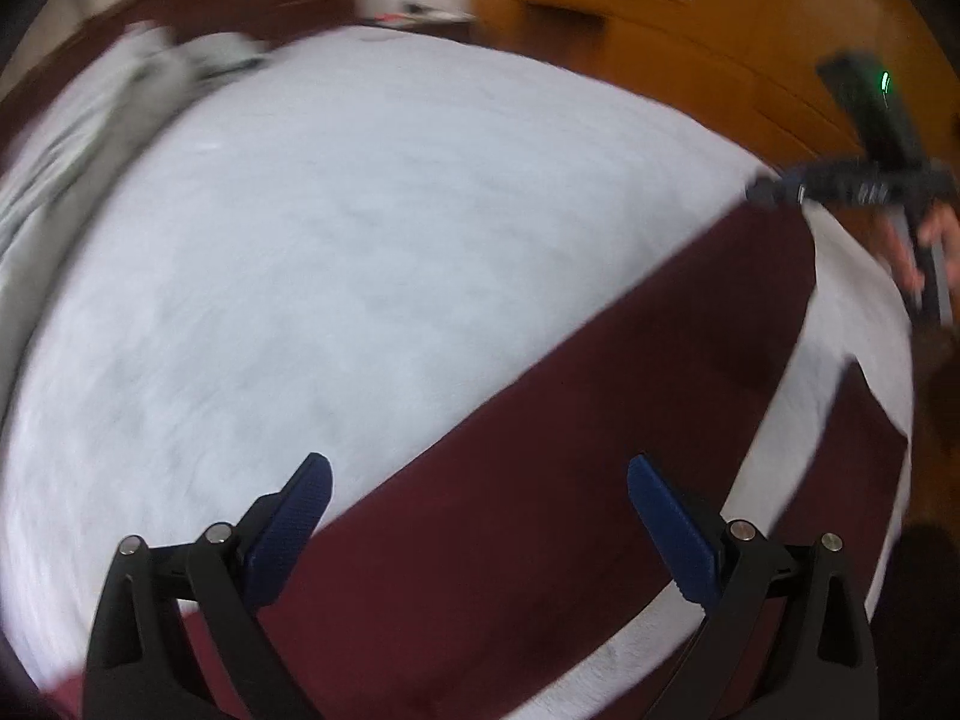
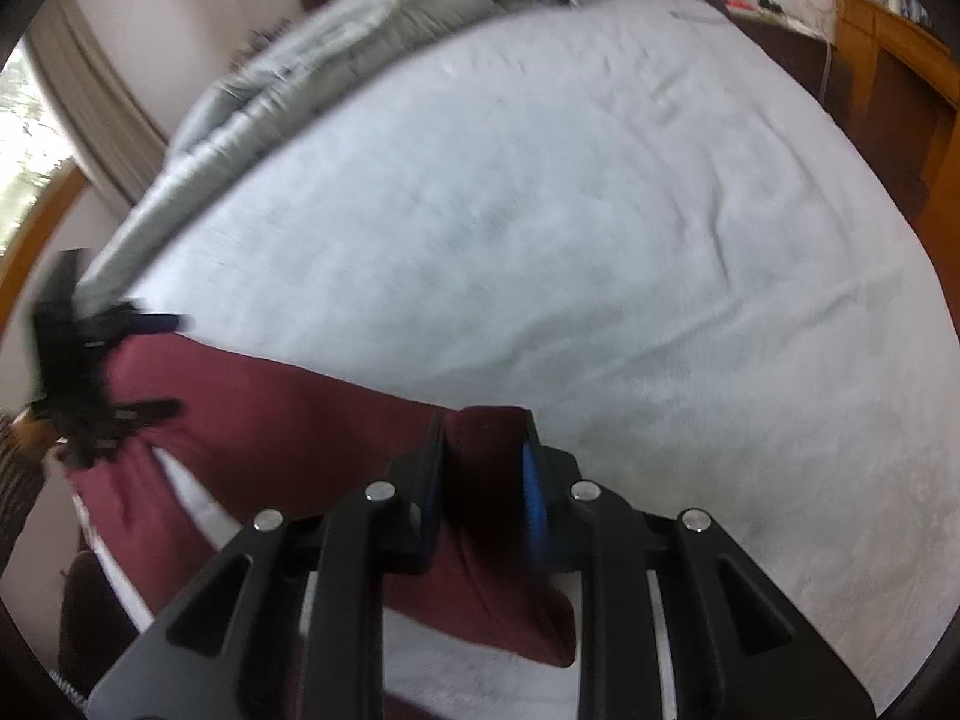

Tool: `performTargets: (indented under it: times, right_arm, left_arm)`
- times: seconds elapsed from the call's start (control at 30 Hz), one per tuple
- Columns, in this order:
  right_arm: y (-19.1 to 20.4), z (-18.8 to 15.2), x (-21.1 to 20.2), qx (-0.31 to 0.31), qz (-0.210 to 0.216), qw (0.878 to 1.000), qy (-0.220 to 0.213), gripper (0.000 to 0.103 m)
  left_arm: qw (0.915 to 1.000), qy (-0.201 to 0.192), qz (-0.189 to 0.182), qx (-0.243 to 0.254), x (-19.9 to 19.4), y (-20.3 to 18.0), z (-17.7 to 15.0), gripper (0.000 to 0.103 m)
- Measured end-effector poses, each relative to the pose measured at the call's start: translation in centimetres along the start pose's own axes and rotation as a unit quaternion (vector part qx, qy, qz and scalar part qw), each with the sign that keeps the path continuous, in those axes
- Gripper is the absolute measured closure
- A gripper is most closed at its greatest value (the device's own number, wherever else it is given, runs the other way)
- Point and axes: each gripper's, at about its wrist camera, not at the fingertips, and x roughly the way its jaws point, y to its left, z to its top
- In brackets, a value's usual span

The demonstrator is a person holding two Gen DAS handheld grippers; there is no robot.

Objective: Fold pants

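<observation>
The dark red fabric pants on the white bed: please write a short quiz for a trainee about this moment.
1. True or false: the right gripper is closed on a bunched fold of the dark red fabric pants.
2. The left gripper is: A) open above the pants; B) closed on a pillow; C) holding a hanger.
3. What lies bunched along the far edge of the white bed sheet?

Key: 1 true. 2 A. 3 A rumpled grey blanket.
</observation>
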Motion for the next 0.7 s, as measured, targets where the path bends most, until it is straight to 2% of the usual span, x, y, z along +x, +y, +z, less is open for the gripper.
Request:
performTargets:
  times: [0.03, 0.13, 0.27, 0.43, 0.47, 0.5, 0.53, 0.57, 0.6, 0.7]
  right_arm:
    - [0.3, 0.1, -0.7, -0.004, 0.008, 1.000, -0.008, 0.082]
    - [1.5, 0.3, -2.0, -0.024, 0.026, 0.999, -0.028, 0.082]
    - [1.7, -0.1, -3.1, -0.033, 0.042, 0.998, -0.040, 0.082]
    - [1.4, -0.5, -3.7, -0.033, 0.051, 0.997, -0.046, 0.082]
    - [1.3, -0.5, -3.8, -0.031, 0.052, 0.997, -0.047, 0.082]
    - [1.3, -0.6, -3.9, -0.028, 0.051, 0.997, -0.049, 0.082]
    - [1.1, -0.7, -3.9, -0.024, 0.052, 0.997, -0.050, 0.082]
    - [1.1, -0.8, -4.0, -0.022, 0.051, 0.997, -0.052, 0.082]
    - [1.1, -0.9, -4.1, -0.018, 0.054, 0.997, -0.053, 0.082]
    - [1.7, -1.6, -4.7, -0.020, 0.047, 0.997, -0.063, 0.082]
  left_arm:
    - [0.9996, 0.010, -0.025, 0.011, 0.8, 0.0, 0.7, 0.004]
    - [0.9970, 0.021, -0.071, 0.021, 2.1, 0.0, 2.1, 0.004]
    - [0.9894, 0.054, -0.131, 0.030, 4.7, -0.1, 3.7, 0.004]
    - [0.9792, 0.111, -0.167, 0.032, 7.0, -0.2, 3.4, 0.007]
    - [0.9770, 0.123, -0.172, 0.030, 7.2, -0.3, 3.2, 0.016]
    - [0.9736, 0.137, -0.180, 0.027, 7.3, -0.2, 2.8, 0.038]
    - [0.9716, 0.148, -0.182, 0.027, 7.3, -0.2, 2.5, 0.051]
    - [0.9720, 0.156, -0.173, 0.029, 7.1, -0.1, 2.0, 0.072]
    - [0.9727, 0.159, -0.167, 0.029, 6.7, -0.1, 1.7, 0.082]
    - [0.9835, 0.122, -0.132, 0.023, 3.9, -0.5, 0.8, 0.089]
